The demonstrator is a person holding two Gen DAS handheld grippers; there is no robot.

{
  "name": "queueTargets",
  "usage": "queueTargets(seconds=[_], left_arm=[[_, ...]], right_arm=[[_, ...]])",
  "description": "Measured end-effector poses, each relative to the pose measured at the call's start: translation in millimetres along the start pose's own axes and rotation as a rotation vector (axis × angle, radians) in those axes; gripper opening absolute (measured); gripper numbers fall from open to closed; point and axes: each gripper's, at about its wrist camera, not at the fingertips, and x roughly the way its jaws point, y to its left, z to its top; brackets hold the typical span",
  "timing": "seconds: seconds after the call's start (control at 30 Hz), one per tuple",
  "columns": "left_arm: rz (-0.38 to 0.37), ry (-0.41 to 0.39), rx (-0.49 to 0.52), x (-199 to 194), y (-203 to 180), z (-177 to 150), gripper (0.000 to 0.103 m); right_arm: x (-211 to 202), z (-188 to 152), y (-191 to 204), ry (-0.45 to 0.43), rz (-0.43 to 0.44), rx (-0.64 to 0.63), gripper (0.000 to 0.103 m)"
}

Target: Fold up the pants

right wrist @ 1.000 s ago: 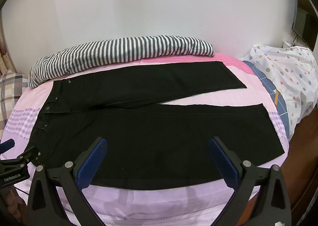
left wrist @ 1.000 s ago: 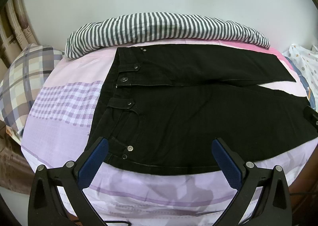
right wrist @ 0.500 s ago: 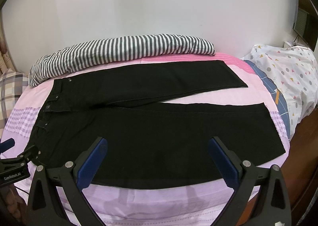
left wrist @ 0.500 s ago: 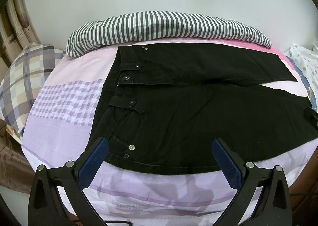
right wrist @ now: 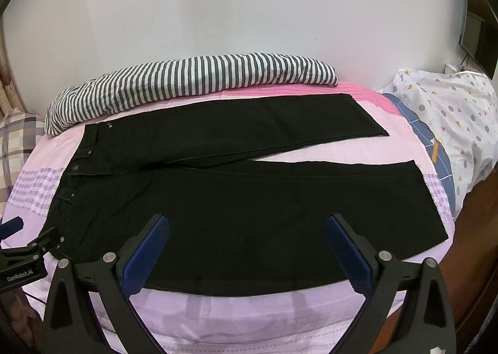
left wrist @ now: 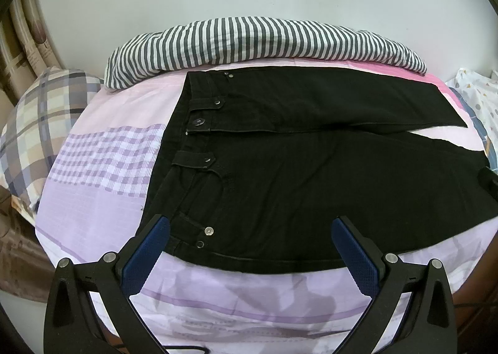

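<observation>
Nearest the cameras, the left gripper was spread wide with nothing between its blue pads, hovering over the near edge of the bed at the waist end of the pants; its left finger overlapped the near waistband corner in view, though contact could not be judged. The right gripper was likewise spread wide and held nothing, poised above the near hem-side edge of the near leg, about midway along it. The black pants lay flat across the lilac and pink sheet, waistband to the left, legs running right, the near leg broad and just beyond both grippers, the far leg angled away so a wedge of sheet showed between the cuffs. Farther back, a striped quilt was rolled along the wall, just beyond the far leg. A plaid pillow sat far left, and a dotted white cover lay at the right end.
</observation>
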Motion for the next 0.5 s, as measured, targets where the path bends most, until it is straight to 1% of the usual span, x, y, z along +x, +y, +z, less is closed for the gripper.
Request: queueTargets(seconds=[0.5], left_arm=[[0.011,0.005,0.004,3.8,4.2,0.7,0.103]], right_arm=[[3.8,2.8,0.9,0.002,0.000,-0.005,0.099]])
